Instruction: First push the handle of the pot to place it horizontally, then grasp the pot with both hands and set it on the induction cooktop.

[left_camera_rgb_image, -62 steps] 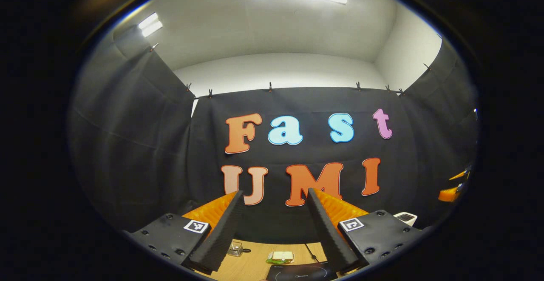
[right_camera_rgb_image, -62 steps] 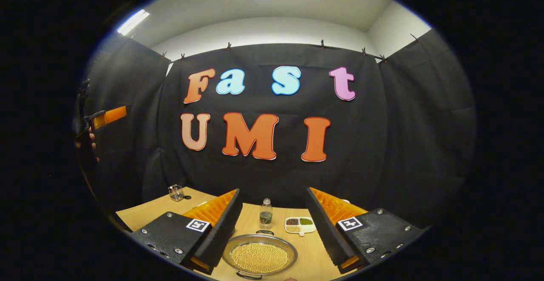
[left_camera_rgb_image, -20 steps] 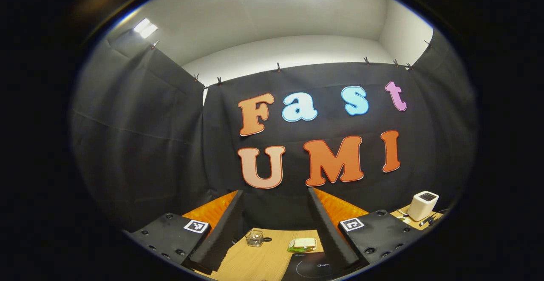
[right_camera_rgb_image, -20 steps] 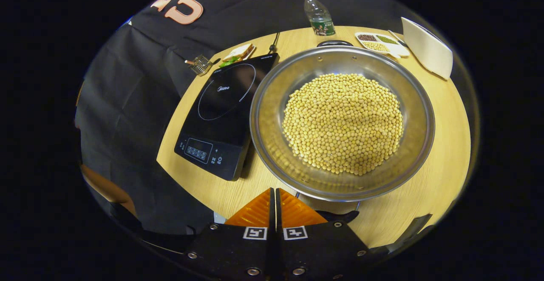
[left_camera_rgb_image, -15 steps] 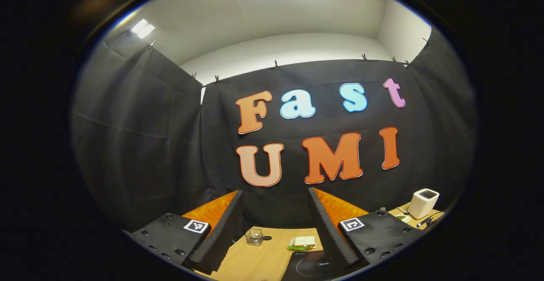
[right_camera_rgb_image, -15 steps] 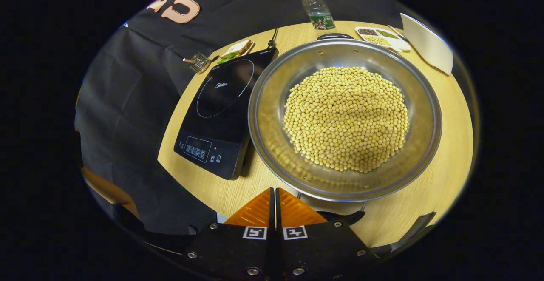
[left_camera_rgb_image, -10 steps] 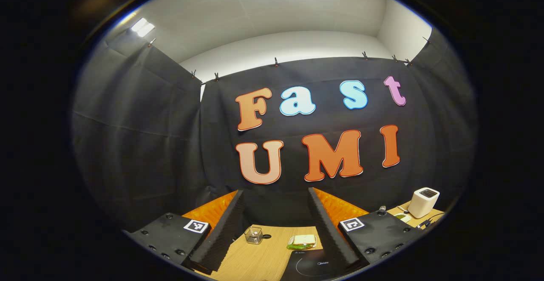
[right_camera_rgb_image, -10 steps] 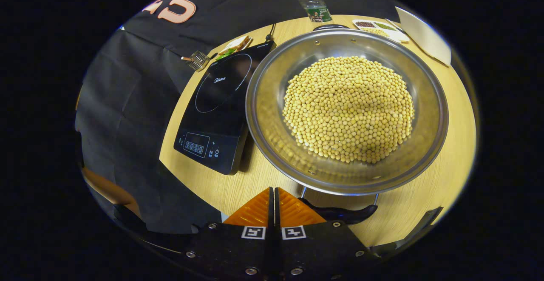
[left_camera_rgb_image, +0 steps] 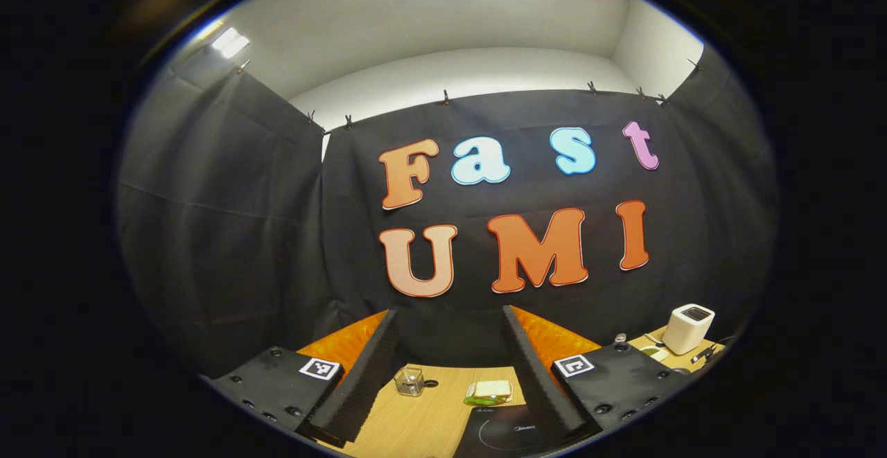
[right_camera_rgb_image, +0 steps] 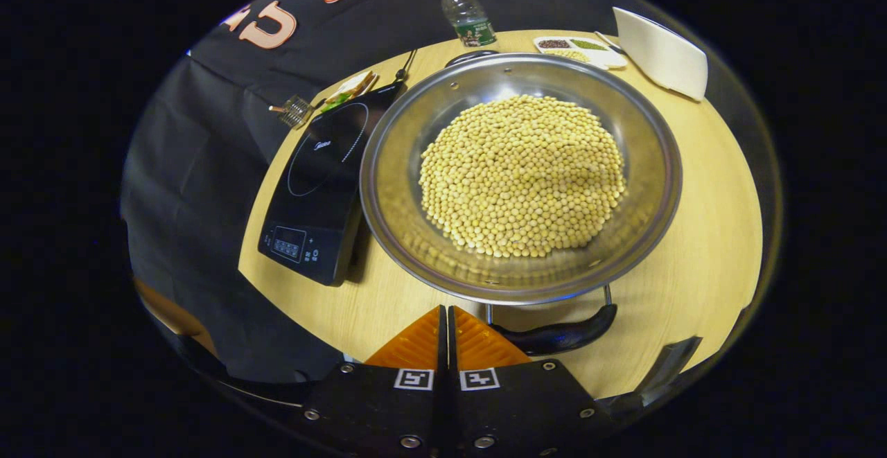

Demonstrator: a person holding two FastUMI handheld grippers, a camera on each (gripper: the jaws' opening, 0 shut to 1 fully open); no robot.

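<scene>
Showing one pot (right_camera_rgb_image: 651,188) with two handles, one cooktop (right_camera_rgb_image: 315,181)

- The pot (right_camera_rgb_image: 388,188) is a wide, shallow steel pan heaped with yellow beans (right_camera_rgb_image: 523,174), sitting flat on the wooden table.
- Its near handle (right_camera_rgb_image: 554,337), a dark curved grip on two metal posts, sticks out at about 6 o'clock; a second dark handle (right_camera_rgb_image: 470,56) sits at 12 o'clock.
- The induction cooktop (right_camera_rgb_image: 312,181) is a flat black slab at the pot's 9 o'clock, just beside it, with a ring marking and a control panel at its near end.
</scene>
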